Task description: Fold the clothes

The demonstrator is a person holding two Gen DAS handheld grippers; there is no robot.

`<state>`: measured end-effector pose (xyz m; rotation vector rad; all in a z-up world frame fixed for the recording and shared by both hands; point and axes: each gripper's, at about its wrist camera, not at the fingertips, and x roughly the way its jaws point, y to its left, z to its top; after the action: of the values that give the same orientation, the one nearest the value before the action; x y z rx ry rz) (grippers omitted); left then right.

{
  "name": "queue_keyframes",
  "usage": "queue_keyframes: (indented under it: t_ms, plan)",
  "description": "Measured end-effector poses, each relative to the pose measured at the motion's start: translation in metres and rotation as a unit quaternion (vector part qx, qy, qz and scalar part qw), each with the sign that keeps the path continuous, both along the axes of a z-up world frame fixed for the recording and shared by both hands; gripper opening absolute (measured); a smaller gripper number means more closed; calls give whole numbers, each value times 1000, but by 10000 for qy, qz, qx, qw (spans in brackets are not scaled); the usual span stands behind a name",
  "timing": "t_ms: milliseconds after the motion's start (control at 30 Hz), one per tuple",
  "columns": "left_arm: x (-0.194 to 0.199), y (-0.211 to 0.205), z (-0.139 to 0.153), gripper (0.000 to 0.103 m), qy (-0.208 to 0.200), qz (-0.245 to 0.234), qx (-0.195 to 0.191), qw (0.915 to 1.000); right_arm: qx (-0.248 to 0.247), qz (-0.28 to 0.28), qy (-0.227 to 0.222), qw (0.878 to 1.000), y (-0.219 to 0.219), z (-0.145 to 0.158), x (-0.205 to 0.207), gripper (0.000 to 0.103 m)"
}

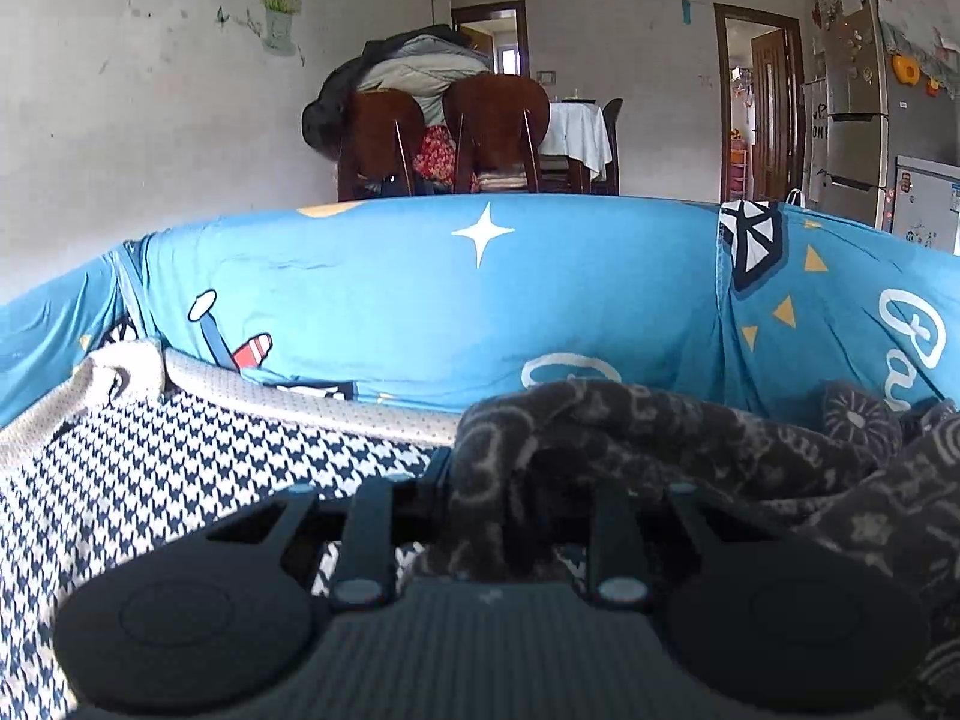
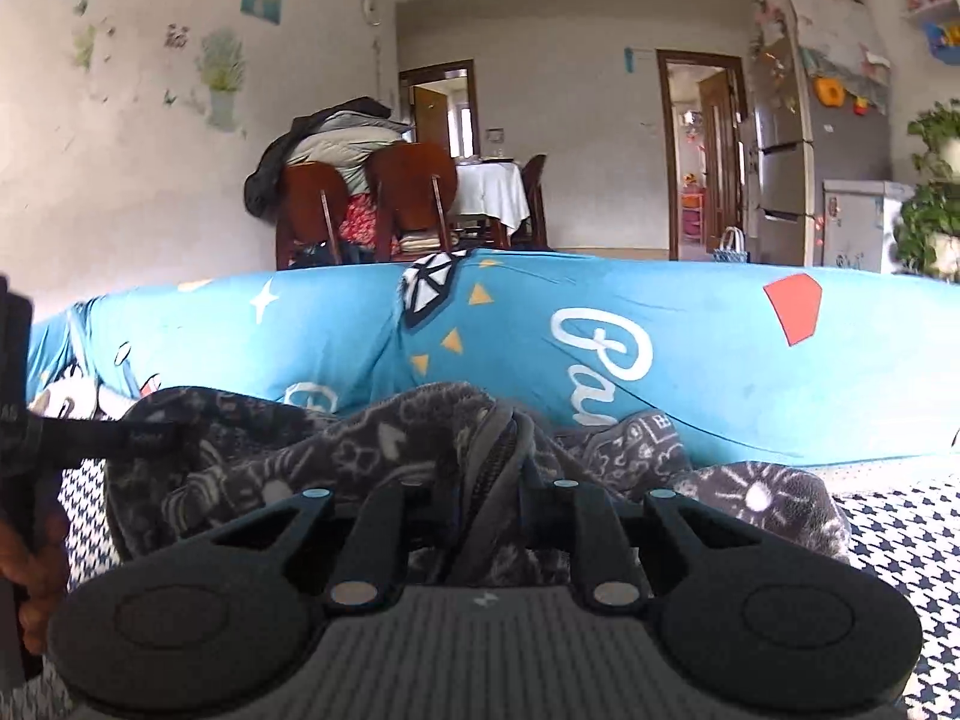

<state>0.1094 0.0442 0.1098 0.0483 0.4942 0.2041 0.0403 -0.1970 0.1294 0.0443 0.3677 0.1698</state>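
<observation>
Left wrist view: left gripper (image 1: 510, 480) pinching a bunched fold of the dark grey patterned fleece garment (image 1: 660, 438), which lies at 3 o'clock on the houndstooth sofa cover (image 1: 180, 480).
Right wrist view: right gripper (image 2: 489, 480) pinching the garment's zippered edge (image 2: 498, 450) at centre; blue cartoon sofa back (image 2: 690, 372) at 12 o'clock.

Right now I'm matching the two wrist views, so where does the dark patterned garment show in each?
Left wrist: the garment fills the lower right, bunched over the left tool.
Right wrist: it spreads across the lower centre, a fold running into the right tool.
Shared landmark: the white star on the blue cover.
</observation>
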Motion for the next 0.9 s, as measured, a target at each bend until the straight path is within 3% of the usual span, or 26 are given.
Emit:
queue_keyframes:
  t_ms: [100, 200, 267, 367, 433, 500, 667, 767, 900]
  plan:
    - [14, 0, -10, 29, 242, 26, 64, 9997, -211, -152, 107, 9996, 0, -9, 11, 18]
    - [32, 17, -27, 35, 928, 147, -460, 9945, -434, -260, 434, 9978, 1, -24, 26, 20]
    - [37, 30, -33, 41, 1142, 202, -815, 9899, -408, -263, 607, 9970, -2, -32, 31, 23]
    - [31, 37, -24, 54, 989, 237, -1099, 9887, -516, -352, 676, 9958, -4, -36, 32, 27]
    - [23, 40, -14, 62, 784, 210, -1237, 9890, -429, -404, 656, 9961, -7, -30, 29, 43]
    - [12, 41, -1, 79, 523, 213, -1267, 9903, -243, -407, 565, 9973, -12, -21, 22, 51]
    - [-5, 48, 23, 80, 245, 113, -1389, 9899, -408, -354, 145, 9984, -7, 1, 3, 54]
    - [-9, 51, 23, 80, 414, 4, -1513, 9876, -567, -324, -127, 9978, 1, 11, -9, 54]
    - [-15, 48, 13, 80, 730, -50, -1323, 9885, -660, -182, -346, 9971, 9, 23, -24, 54]
